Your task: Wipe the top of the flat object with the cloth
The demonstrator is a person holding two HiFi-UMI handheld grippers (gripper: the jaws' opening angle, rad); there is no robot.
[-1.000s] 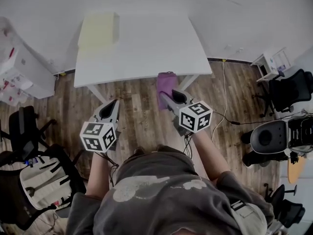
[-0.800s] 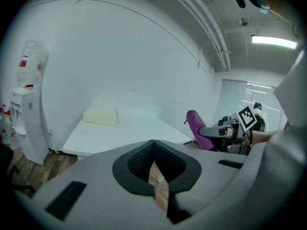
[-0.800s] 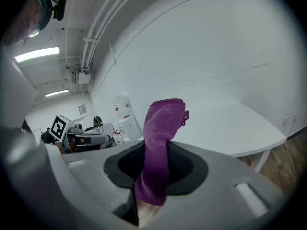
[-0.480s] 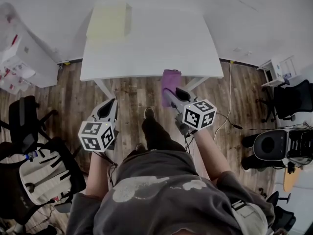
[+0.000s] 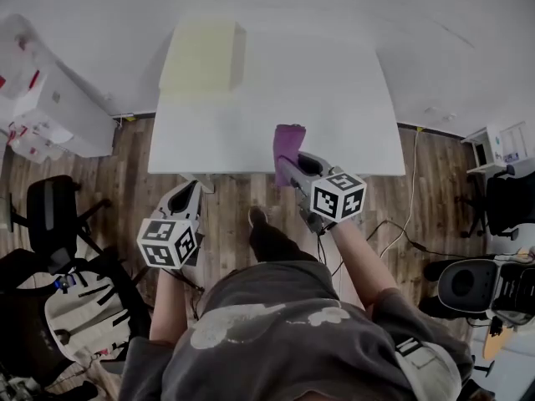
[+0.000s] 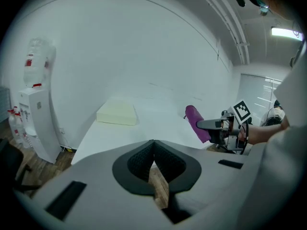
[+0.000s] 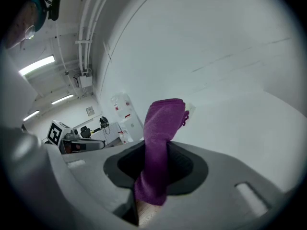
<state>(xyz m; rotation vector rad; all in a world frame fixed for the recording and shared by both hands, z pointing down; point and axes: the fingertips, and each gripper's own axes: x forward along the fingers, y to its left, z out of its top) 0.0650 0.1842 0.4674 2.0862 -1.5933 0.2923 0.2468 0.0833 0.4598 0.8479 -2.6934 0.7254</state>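
Note:
A pale yellow flat block lies at the far left corner of the white table; it also shows in the left gripper view as the flat block. My right gripper is shut on a purple cloth, held over the table's near edge; the cloth stands up between the jaws in the right gripper view. My left gripper hangs below the near edge over the wood floor, its jaws closed together with nothing in them.
A white water dispenser stands left of the table. Office chairs sit at the left, and more chairs at the right. A cable runs over the wood floor. The person's foot shows under the table's edge.
The person has stepped toward the table, which now sits lower and closer in the head view. The right gripper with the cloth has come over the table's near edge.

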